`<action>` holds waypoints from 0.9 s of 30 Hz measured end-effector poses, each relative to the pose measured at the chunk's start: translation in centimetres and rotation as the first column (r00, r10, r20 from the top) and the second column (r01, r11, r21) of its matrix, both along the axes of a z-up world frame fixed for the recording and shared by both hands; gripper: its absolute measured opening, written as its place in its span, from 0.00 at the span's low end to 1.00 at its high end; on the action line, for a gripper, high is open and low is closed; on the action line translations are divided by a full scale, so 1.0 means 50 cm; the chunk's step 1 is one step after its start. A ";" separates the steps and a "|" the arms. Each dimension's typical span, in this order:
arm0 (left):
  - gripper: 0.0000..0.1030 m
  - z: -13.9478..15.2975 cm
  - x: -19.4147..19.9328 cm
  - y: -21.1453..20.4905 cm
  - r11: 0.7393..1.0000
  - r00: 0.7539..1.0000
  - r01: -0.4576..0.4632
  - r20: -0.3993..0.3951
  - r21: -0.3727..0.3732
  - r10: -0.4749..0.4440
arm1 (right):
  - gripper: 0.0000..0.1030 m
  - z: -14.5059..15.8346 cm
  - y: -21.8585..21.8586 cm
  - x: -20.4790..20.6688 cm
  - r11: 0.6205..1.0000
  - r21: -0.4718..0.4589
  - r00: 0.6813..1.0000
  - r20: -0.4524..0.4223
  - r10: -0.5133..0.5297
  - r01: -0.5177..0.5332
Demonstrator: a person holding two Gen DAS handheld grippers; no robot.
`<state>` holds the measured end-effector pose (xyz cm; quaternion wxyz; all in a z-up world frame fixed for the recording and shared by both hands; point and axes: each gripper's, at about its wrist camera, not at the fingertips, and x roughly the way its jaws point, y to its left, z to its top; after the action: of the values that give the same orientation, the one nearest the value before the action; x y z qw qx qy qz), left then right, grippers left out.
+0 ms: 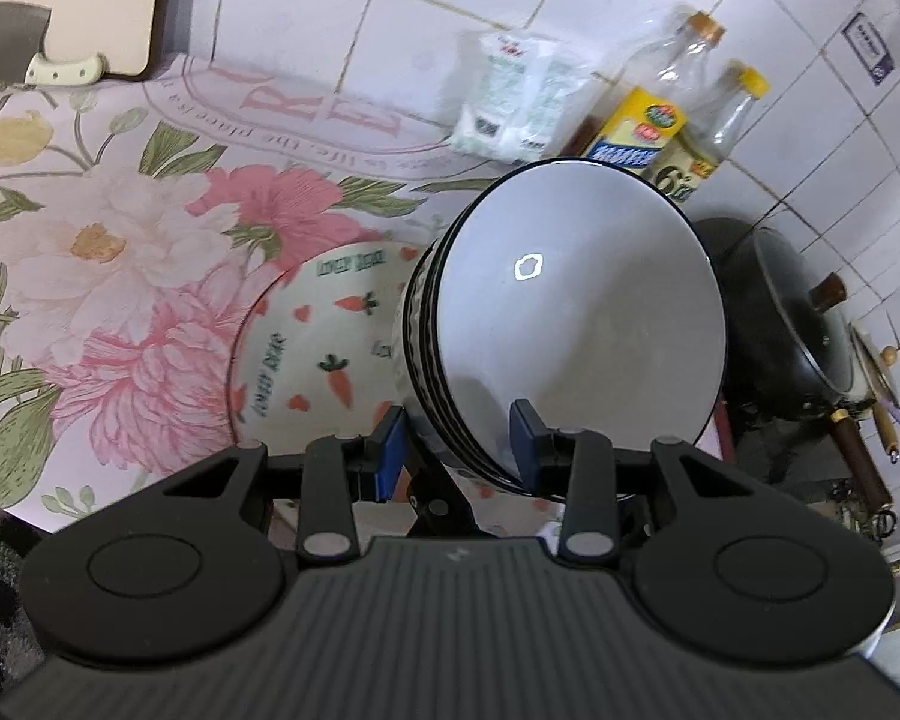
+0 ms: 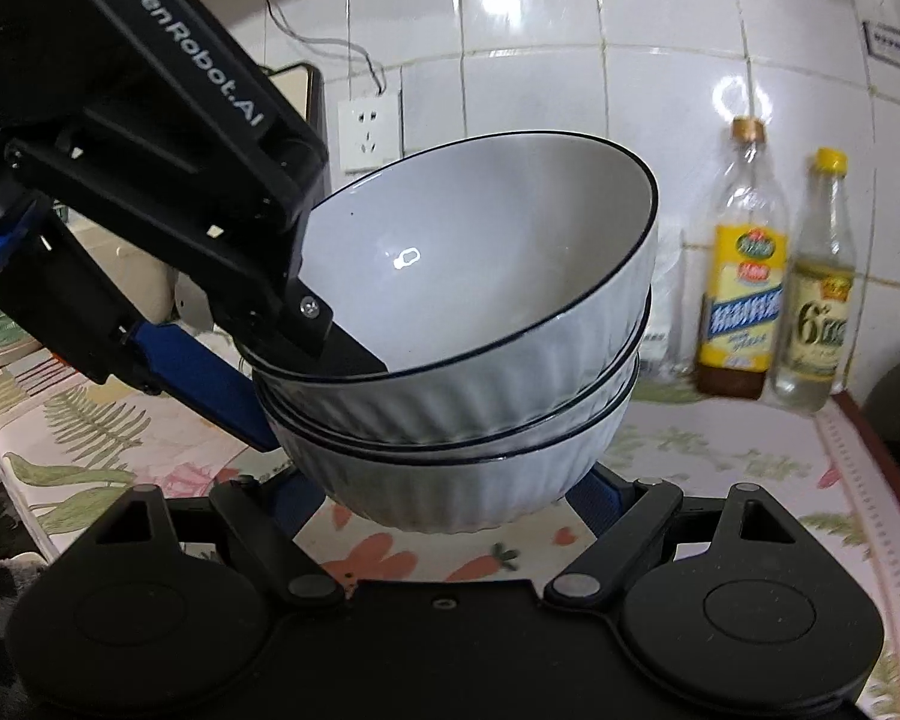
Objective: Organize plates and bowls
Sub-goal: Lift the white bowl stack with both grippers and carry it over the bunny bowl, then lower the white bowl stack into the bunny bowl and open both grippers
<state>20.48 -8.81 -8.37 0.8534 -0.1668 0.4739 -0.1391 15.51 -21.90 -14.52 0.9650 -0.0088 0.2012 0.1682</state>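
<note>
Above the carrot plate [image 1: 306, 354], left tool [image 1: 459, 450] clamps stacked bowls [image 1: 570, 312]; right tool [image 2: 450, 498] cradles them; bottles [image 2: 744, 264] behind.

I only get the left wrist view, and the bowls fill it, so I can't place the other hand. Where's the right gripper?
Observer: The right gripper is low under the bowls. Its fingers are spread wide on either side of the bottom bowl. Whether they press on it is hidden.
Operator: Is the stack resting on anything?
Observer: It seems not. It hangs tilted above the plate, which shows beneath the bottom bowl.
Operator: Anything on the wall behind the stack?
Observer: A socket, with a thin wire looping above it.
</note>
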 end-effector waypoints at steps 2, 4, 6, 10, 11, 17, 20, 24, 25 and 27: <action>0.34 -0.015 0.006 0.009 1.000 1.000 -0.001 -0.012 0.001 0.001 | 0.87 -0.011 0.012 0.006 1.000 -0.005 1.000 -0.022 0.001 -0.001; 0.34 -0.029 0.013 0.016 1.000 1.000 0.001 -0.023 0.002 -0.001 | 0.87 -0.021 0.017 0.018 1.000 -0.012 0.999 -0.041 0.001 -0.002; 0.34 -0.042 0.021 0.021 1.000 0.999 0.005 -0.035 -0.003 -0.005 | 0.87 -0.031 0.024 0.025 1.000 -0.030 0.998 -0.057 -0.002 0.000; 0.34 -0.063 0.035 0.026 1.000 0.998 0.017 -0.053 -0.015 -0.018 | 0.87 -0.041 0.028 0.038 0.999 -0.051 0.996 -0.089 -0.006 0.001; 0.34 -0.066 0.037 0.026 1.000 0.998 0.020 -0.054 -0.013 -0.021 | 0.87 -0.043 0.028 0.044 0.999 -0.053 0.995 -0.098 -0.005 -0.001; 0.34 -0.073 0.045 0.032 1.000 0.998 0.014 -0.061 -0.027 -0.016 | 0.87 -0.044 0.035 0.053 0.998 -0.069 0.992 -0.125 -0.011 0.002; 0.34 -0.073 0.049 0.033 1.000 0.998 0.008 -0.058 -0.027 -0.009 | 0.87 -0.038 0.041 0.059 0.997 -0.077 0.988 -0.151 -0.016 0.005; 0.35 -0.074 0.047 0.032 1.000 0.999 0.005 -0.051 -0.029 -0.007 | 0.87 -0.038 0.041 0.059 0.997 -0.071 0.986 -0.163 -0.025 0.014; 0.35 -0.075 0.048 0.035 0.999 0.998 0.000 -0.065 -0.040 -0.003 | 0.87 -0.038 0.042 0.059 0.997 -0.073 0.986 -0.165 -0.027 0.015; 0.34 -0.073 0.050 0.036 0.999 0.997 -0.001 -0.076 -0.042 -0.002 | 0.87 -0.038 0.044 0.058 0.997 -0.081 0.986 -0.164 -0.027 0.014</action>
<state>22.99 -7.02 -12.04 0.8310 -0.1899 0.5031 -0.1427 18.40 -19.69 -16.44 0.9456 -0.0311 0.2868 0.1502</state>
